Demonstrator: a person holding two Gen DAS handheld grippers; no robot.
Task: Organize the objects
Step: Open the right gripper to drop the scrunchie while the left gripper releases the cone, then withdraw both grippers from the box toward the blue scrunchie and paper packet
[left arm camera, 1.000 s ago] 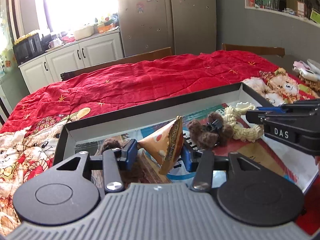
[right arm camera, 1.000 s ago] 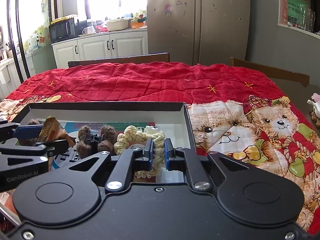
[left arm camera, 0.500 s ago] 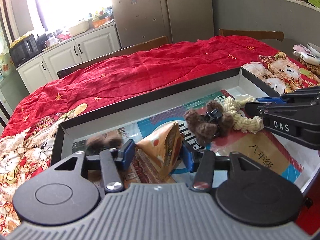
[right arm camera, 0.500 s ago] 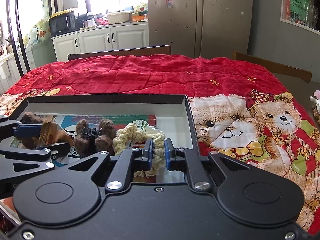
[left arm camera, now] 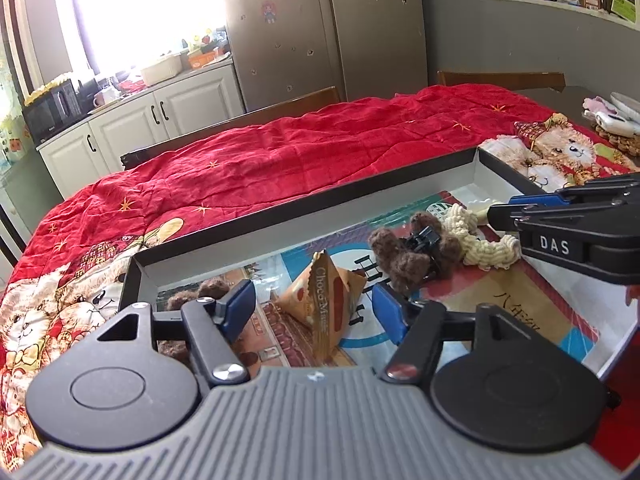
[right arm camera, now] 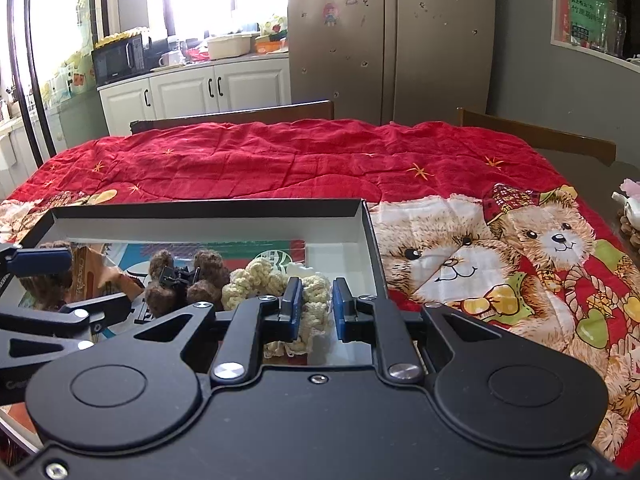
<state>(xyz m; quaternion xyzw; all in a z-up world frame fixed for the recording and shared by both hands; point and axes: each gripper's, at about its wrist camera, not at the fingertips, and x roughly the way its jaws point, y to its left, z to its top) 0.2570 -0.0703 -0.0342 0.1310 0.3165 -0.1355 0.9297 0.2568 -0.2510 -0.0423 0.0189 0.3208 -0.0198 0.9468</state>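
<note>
A shallow black tray (left arm camera: 280,210) (right arm camera: 208,205) lies on the red quilt. In it are an orange triangular snack packet (left arm camera: 326,304) (right arm camera: 90,268), a brown fuzzy hair clip (left arm camera: 412,252) (right arm camera: 180,280), a cream crocheted scrunchie (left arm camera: 476,236) (right arm camera: 264,284) and another brown fuzzy piece (left arm camera: 200,292). My left gripper (left arm camera: 314,312) is open, its pads apart on either side of the packet, which rests on the tray floor. My right gripper (right arm camera: 314,306) stands slightly open over the scrunchie, gripping nothing.
The red quilt (right arm camera: 300,160) with teddy bear print covers the table. Wooden chair backs (right arm camera: 536,136) stand at the far side and right. White and pink items (left arm camera: 612,116) lie at the far right table edge. Printed paper (left arm camera: 520,312) lines the tray floor.
My left gripper opened and let go of the snack packet, which now rests on the tray floor. My right gripper opened slightly over the scrunchie.
</note>
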